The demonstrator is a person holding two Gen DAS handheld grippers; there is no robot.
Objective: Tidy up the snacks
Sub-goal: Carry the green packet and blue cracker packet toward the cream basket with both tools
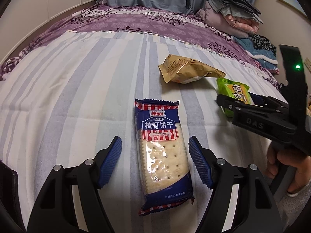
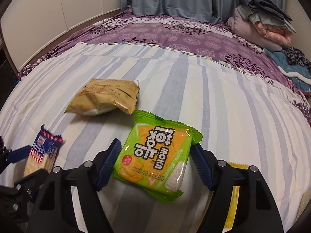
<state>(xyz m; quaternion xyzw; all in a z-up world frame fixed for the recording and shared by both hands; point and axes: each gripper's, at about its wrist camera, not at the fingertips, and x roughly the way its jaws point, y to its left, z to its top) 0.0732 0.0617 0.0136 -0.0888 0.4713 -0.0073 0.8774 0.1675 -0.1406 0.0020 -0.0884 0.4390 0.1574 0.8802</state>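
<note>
Left gripper [image 1: 155,161], jaws partly apart, straddles the blue soda biscuit pack [image 1: 162,155] on the striped sheet [image 1: 77,97]; we see gaps beside both pads. Right gripper [image 2: 156,162] brackets the green snack pack [image 2: 155,155], possibly touching it. Gold packet [image 2: 105,99] lies beyond. A yellow wrapper [image 2: 236,190] sits mostly hidden behind the right finger.

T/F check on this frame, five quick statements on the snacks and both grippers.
1. The blue biscuit pack lies between the left gripper's fingers. True.
2. The left gripper's pads press on the biscuit pack. False: there are gaps on both sides.
3. The green snack pack sits between the right gripper's fingers. True.
4. The gold snack bag is stacked on the biscuit pack. False: it lies apart, farther up the striped sheet.
5. The snacks lie on a wooden table. False: on a bed.
</note>
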